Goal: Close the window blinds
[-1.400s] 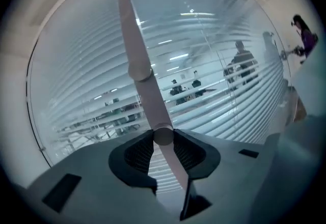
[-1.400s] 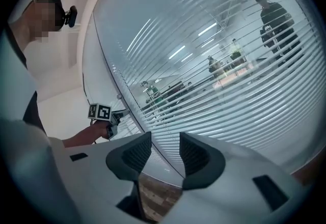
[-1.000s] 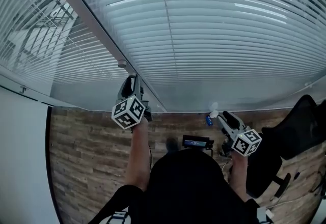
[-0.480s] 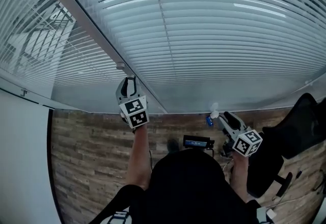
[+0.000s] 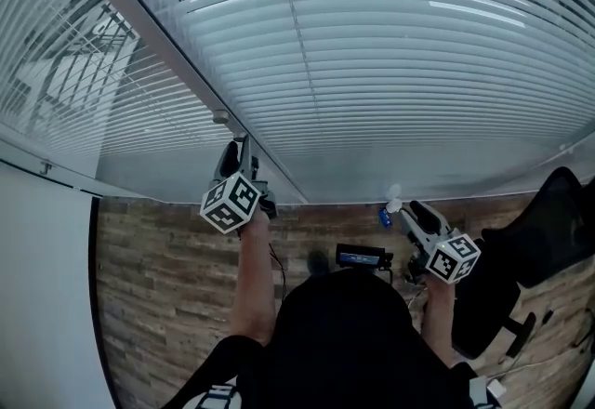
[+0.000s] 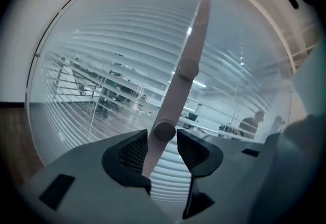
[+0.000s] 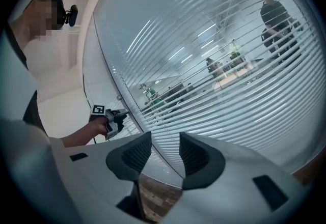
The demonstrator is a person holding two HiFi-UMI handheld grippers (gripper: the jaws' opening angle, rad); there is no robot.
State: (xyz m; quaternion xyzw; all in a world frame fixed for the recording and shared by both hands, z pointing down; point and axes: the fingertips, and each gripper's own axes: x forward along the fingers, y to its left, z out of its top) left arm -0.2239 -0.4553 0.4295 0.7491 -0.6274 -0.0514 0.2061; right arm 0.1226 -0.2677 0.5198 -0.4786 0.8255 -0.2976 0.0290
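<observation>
Rolled a little since a moment ago, with jaws just opening: left hand-held gripper (image 5: 238,149). Blinds (image 5: 390,72) hanging down over the whole window, slats tilted with gaps between. Wand (image 6: 189,65) slanting between those parted jaws, against one pad, clear of the other. Right hand-held gripper (image 7: 165,154) parted too, empty, near the window's bottom edge.

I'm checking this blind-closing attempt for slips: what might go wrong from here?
The left gripper has the wand between its jaws, which have just been opening. A gap shows beside the wand, so a twist now might slip and leave the slats unturned.
</observation>
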